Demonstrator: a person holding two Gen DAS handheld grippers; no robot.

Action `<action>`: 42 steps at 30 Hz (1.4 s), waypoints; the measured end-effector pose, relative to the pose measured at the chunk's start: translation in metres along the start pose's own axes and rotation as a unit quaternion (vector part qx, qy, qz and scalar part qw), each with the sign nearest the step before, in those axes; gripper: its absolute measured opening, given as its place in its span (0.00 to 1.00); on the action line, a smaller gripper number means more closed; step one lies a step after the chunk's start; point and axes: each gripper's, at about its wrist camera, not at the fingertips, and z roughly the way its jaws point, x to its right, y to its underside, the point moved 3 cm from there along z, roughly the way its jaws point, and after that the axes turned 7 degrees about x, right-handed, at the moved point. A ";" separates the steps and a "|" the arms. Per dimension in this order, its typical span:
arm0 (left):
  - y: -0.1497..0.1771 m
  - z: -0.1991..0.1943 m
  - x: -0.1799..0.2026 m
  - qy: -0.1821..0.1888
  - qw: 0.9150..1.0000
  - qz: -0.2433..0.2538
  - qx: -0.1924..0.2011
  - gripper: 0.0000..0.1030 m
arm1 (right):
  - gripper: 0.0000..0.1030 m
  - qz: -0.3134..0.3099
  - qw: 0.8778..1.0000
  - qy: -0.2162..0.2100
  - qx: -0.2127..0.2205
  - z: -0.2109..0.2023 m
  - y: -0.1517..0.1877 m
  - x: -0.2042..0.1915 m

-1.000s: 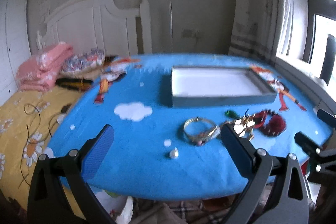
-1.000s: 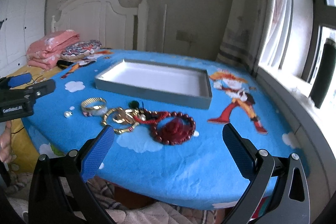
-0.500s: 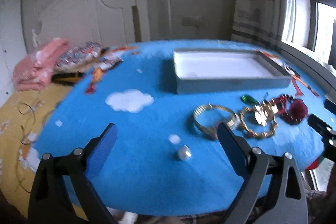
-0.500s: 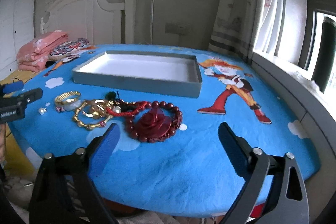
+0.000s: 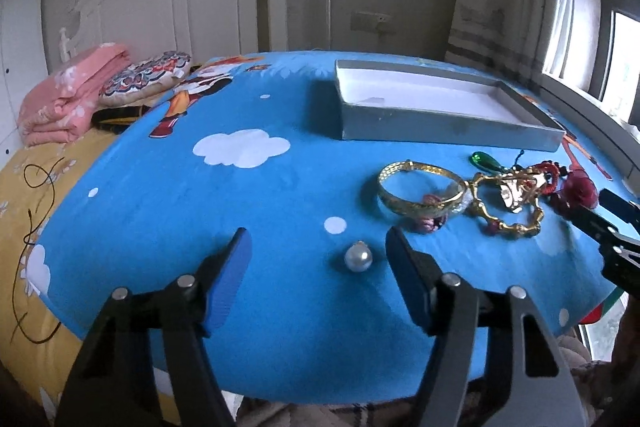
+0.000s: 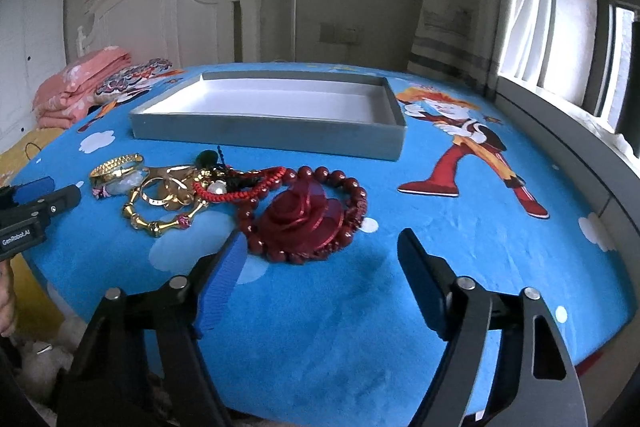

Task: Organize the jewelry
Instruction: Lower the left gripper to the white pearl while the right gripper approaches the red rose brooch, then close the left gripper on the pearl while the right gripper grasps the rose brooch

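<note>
I am at the start of the pickup: nothing lies in the grey tray yet, and all the jewelry sits on the blue cloth in front of it. My left gripper has just been narrowing its jaws and stands part-open, pads clear, with the loose pearl just ahead between the fingertips, nearer the right one. My right gripper has also been narrowing, part-open and empty, its left pad close to the red bead bracelet with the fabric rose. The gold bangle and gold chain bracelet lie tangled beside it. Next, I judge, each gripper must ease forward, centre on its piece, and close gently, since the pearl could roll.
</note>
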 end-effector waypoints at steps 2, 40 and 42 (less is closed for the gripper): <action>0.000 -0.002 0.004 0.005 1.000 0.008 0.004 0.65 | 0.67 -0.001 1.000 0.000 0.003 0.001 -0.001 0.000; -0.014 -0.010 0.029 0.008 0.997 0.055 0.049 0.13 | 0.37 -0.006 0.998 -0.033 0.061 -0.012 -0.023 -0.012; -0.019 -0.010 0.033 -0.003 0.996 0.064 0.063 0.13 | 0.37 -0.003 0.998 -0.029 0.061 -0.011 -0.025 -0.012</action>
